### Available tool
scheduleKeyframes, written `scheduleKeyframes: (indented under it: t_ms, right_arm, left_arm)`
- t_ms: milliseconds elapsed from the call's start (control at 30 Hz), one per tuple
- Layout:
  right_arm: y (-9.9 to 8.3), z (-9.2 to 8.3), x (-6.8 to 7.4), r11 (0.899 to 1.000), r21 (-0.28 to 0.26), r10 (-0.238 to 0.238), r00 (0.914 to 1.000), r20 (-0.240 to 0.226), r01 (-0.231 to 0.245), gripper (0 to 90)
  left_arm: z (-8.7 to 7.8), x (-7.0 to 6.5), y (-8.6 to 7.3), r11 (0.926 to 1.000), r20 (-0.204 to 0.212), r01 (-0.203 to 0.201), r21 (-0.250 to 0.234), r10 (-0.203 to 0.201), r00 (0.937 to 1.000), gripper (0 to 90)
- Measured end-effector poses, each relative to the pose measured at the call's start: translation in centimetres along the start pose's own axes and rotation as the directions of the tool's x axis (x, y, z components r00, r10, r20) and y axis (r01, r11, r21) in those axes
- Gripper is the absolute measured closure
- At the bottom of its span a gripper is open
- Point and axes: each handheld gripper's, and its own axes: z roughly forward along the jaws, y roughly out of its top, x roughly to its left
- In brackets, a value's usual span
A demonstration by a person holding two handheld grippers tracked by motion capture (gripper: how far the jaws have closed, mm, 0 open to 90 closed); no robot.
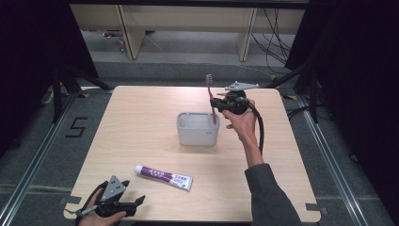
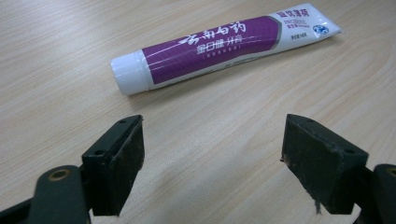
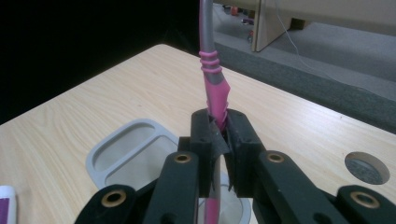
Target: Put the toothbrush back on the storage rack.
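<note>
A: Toothbrush (image 1: 211, 96) first: where is it?

B: Upright in the right gripper (image 1: 217, 104), bristles up, the handle's lower end reaching down at the right part of the grey holder (image 1: 197, 134). In the right gripper view the fingers (image 3: 205, 140) are clamped on the pink handle (image 3: 215, 100), the holder's compartments just below.

A: So which step would you say is in hand?

B: Placing the brush into the holder, I judge. I cannot tell whether the tip is inside yet or just above the rim.

A: And the next move?

B: Keep it vertical over a compartment, lower it until it stands, then part the fingers and lift clear without knocking the holder.

A: The other hand?

B: The left gripper (image 1: 123, 203) rests low at the near edge of the surface (image 1: 141, 122), fingers (image 2: 116, 163) spread wide with nothing between them. The toothpaste tube (image 2: 219, 46) lies flat just ahead, likely its next pick.
</note>
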Motion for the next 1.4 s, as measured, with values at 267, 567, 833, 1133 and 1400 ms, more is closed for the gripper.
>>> scheduleKeyframes:
  t_ms: [267, 567, 833, 1133, 1400]
  right_arm:
    - [-0.7, 0.8, 0.1, 1.000, 0.010, 0.017, 0.9997, 0.016, -0.017, 82.8]
    - [-2.2, 1.4, -0.6, 0.999, 0.024, 0.033, 0.9993, 0.017, -0.034, 82.8]
    - [-3.2, 2.1, -0.4, 0.998, 0.032, 0.056, 0.9981, 0.025, -0.057, 82.6]
    - [-3.8, 2.2, -0.6, 0.999, 0.042, 0.025, 0.9992, 0.030, -0.027, 80.4]
    - [-4.1, 1.8, -0.7, 0.998, 0.043, 0.033, 0.9993, 0.015, -0.034, 79.1]
  left_arm:
    - [0.0, 0.0, 0.0, 1.0000, 0.003, 0.001, -0.005, -0.001, 1.0000, 20.6]
    - [0.0, 0.0, 0.0, 1.0000, 0.002, 0.004, -0.001, -0.004, 1.0000, 20.5]
    - [0.0, 0.0, 0.0, 1.0000, 0.000, 0.005, 0.000, -0.005, 1.0000, 20.6]
    - [0.0, -0.1, 0.0, 0.9998, 0.008, 0.011, -0.015, -0.011, 0.9999, 20.6]
    - [0.0, -0.1, 0.0, 1.0000, 0.009, 0.003, -0.009, -0.003, 1.0000, 20.6]
